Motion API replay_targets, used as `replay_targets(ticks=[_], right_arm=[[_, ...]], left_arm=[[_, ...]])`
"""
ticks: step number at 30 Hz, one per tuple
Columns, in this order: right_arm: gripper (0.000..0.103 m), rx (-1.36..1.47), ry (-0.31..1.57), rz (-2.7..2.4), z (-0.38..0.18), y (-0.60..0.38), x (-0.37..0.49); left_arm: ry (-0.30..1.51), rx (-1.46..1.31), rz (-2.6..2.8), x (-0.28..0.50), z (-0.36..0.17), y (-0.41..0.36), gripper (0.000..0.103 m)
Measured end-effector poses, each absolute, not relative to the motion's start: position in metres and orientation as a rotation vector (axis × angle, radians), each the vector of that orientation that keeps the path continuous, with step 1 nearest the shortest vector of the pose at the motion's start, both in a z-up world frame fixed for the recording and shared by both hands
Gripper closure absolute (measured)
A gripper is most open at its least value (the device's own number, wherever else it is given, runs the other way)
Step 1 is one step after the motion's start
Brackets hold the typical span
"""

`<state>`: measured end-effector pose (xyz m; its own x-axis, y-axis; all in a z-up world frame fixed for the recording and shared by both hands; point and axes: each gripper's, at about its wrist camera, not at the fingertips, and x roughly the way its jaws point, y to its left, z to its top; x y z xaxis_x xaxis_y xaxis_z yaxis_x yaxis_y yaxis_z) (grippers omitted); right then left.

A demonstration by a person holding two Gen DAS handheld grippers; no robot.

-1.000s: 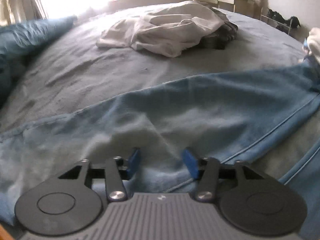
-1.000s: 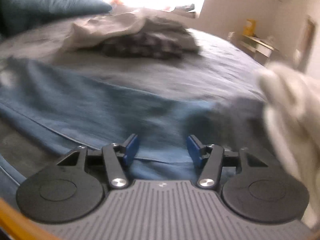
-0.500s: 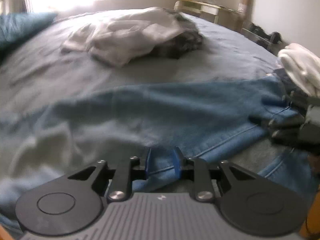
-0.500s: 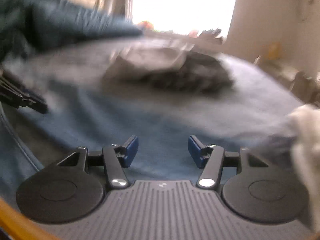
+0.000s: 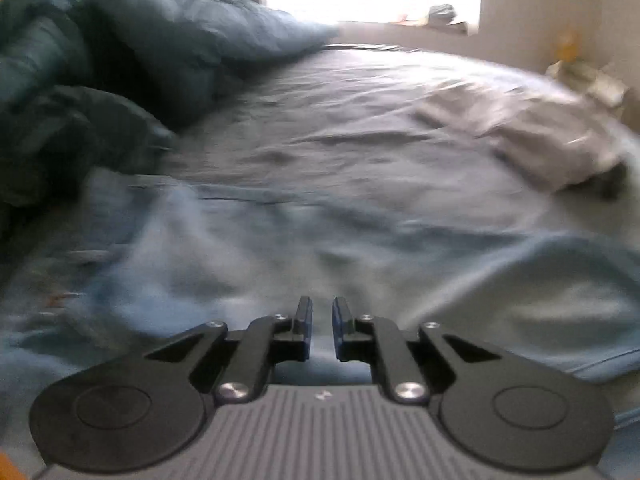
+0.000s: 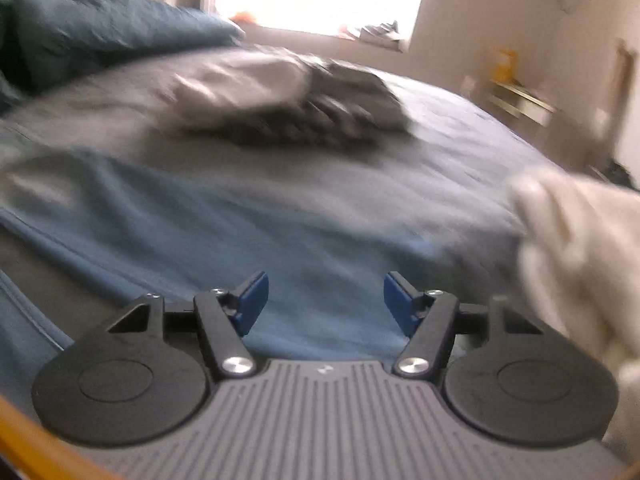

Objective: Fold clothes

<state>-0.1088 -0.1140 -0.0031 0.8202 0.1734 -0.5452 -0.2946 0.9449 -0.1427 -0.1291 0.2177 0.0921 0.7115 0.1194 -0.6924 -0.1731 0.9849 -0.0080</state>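
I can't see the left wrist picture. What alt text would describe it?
The left gripper, its blue-padded fingers nearly closed, sits low over blue jeans spread on a grey bed. A dark blue duvet is bunched at left, pale clothes at right.

My left gripper [image 5: 322, 322] is level, pointing forward and slightly down. Its blue-padded fingers [image 5: 303, 322] stand nearly parallel, drawn in close, with only a narrow slit between the pads. Whether anything is pinched in that slit I cannot tell. My right gripper [image 6: 324, 300] is likewise level and low. Its fingers [image 6: 252, 298] are spread wide, splayed outward, with nothing between the pads.
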Motion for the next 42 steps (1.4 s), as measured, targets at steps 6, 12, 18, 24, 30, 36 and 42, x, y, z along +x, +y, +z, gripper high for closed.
replay_targets(ticks=[6, 12, 18, 24, 30, 36, 42], right_arm=[[0.039, -0.32, 0.513, 0.402, -0.017, -0.019, -0.071], [0.037, -0.348, 0.562, 0.333, -0.045, -0.021, -0.048], [0.028, -0.281, 0.572, 0.296, -0.044, -0.048, -0.05], [0.027, -0.286, 0.553, 0.289, -0.05, -0.043, -0.051], [0.027, -0.279, 0.548, 0.298, -0.051, -0.043, -0.049], [0.027, -0.28, 0.544, 0.298, -0.052, -0.044, -0.051], [0.025, -0.304, 0.533, 0.287, -0.053, -0.04, -0.053]], left_arm=[[0.805, 0.096, -0.165, -0.1, 0.065, 0.151, 0.081], [0.815, 0.043, 0.092, -0.059, 0.058, 0.245, 0.1], [0.797, 0.009, 0.281, -0.05, 0.072, 0.292, 0.099], [0.798, 0.092, -0.088, -0.103, 0.087, 0.186, 0.085], [0.85, -0.196, 0.148, -0.13, 0.063, 0.265, 0.1], [0.777, -0.196, 0.386, -0.148, 0.079, 0.305, 0.096], [0.803, -0.01, 0.363, -0.117, 0.067, 0.241, 0.091]])
